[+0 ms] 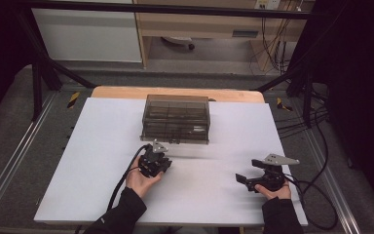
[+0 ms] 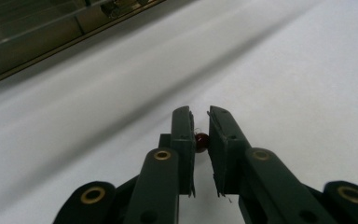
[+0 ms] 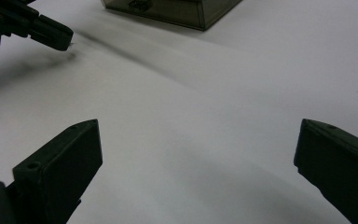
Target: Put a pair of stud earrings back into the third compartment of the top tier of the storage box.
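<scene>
Between the two black jaws of the left gripper (image 2: 201, 119), seen in the left gripper view, sat a small dark red bead (image 2: 201, 138), pinched and held just above the white table (image 1: 102, 161). Picking it up therefore looked done. Just beyond that gripper stood a smoky see-through box (image 1: 176, 118) with small compartments, its low front edge facing the person. Placing the bead in a compartment seemed to be what remained, though which one could not be told. Well apart to the right, the right gripper (image 1: 241, 179) rested low over the table, jaws spread wide and holding nothing.
</scene>
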A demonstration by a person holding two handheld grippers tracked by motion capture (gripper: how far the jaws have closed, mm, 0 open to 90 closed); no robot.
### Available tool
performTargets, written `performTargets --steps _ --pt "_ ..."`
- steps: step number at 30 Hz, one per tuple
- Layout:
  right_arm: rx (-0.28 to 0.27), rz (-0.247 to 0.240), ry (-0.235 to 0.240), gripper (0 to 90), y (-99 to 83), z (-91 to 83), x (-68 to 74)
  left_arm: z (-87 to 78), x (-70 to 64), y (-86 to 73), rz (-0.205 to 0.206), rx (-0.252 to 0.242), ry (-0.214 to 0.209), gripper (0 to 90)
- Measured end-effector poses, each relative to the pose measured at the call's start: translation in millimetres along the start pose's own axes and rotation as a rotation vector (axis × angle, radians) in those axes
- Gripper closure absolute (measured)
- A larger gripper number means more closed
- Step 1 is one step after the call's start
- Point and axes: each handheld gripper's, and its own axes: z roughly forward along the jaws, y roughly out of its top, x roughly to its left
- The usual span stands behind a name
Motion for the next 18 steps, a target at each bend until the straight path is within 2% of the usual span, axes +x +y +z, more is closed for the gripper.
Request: performTargets --steps 7,18 --pt "-0.001 -0.001 0.001 1.5 -0.1 0.2 0.0 -8.8 -2.2 3.7 0.001 -0.017 -0.014 80.7" --pt "0.003 0.002 0.001 1.5 -0.1 0.2 0.2 -19.6 -7.7 11.4 0.025 -0.036 -0.033 80.7"
